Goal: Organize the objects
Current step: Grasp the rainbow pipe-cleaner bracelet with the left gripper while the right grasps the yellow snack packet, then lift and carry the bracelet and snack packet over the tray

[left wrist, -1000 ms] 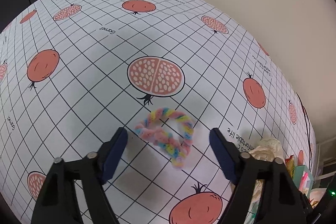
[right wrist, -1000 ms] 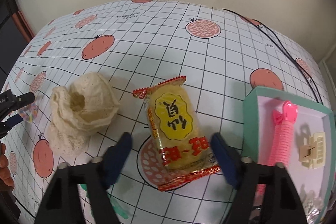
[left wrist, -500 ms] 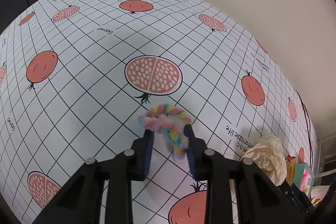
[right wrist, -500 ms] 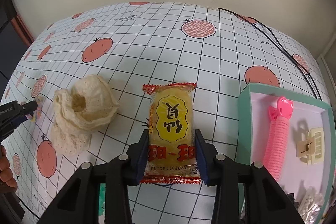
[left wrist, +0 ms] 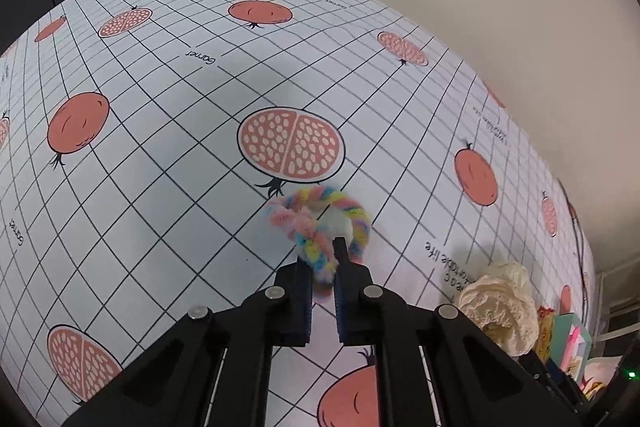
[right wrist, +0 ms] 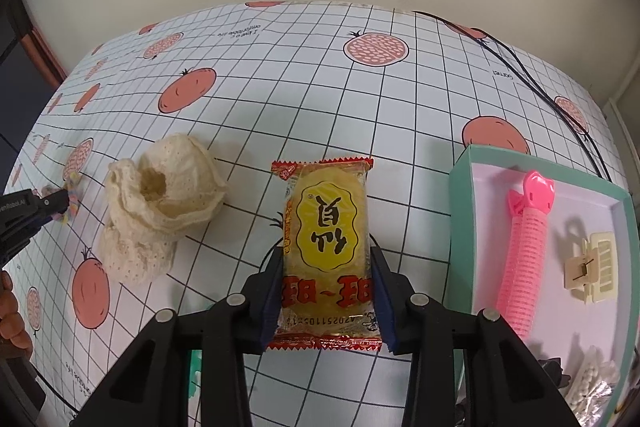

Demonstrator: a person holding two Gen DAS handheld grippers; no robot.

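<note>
Left gripper (left wrist: 323,259) is being held closed on the scrunchie (left wrist: 320,223), fingers pinched onto its near side, rest of the pastel loop sticking out past the tips over the tablecloth (left wrist: 160,163), just below a halved-pomegranate print (left wrist: 291,145); whether the loop is being lifted or is touching the cloth cannot be told. Cream lace cloth (left wrist: 500,303) is being seen to the right of that gripper, bunched on the table, with the snack pack and box edge just beyond it at the frame edge. In the right wrist view, right gripper (right wrist: 327,279) is being clamped on the snack (right wrist: 326,251), fingers pressed against both long sides of the lower half of the yellow-and-red pack, the pack lying lengthwise along the fingers, print upside down to the camera. Lace cloth (right wrist: 160,203) is being shown left of the snack, apart from it, heaped with a hollow in its top. Left gripper (right wrist: 48,205) is being seen at the far left edge with the scrunchie (right wrist: 72,195) at its tips, beside the lace cloth. Teal-rimmed box (right wrist: 460,219) is sitting right of the snack, near but not touching; inside it a pink roller (right wrist: 524,255) is lying lengthwise and a cream claw clip (right wrist: 592,267) is lying to its right, apart. A black cable (right wrist: 532,83) is being run across the far right of the tablecloth (right wrist: 304,91)
</note>
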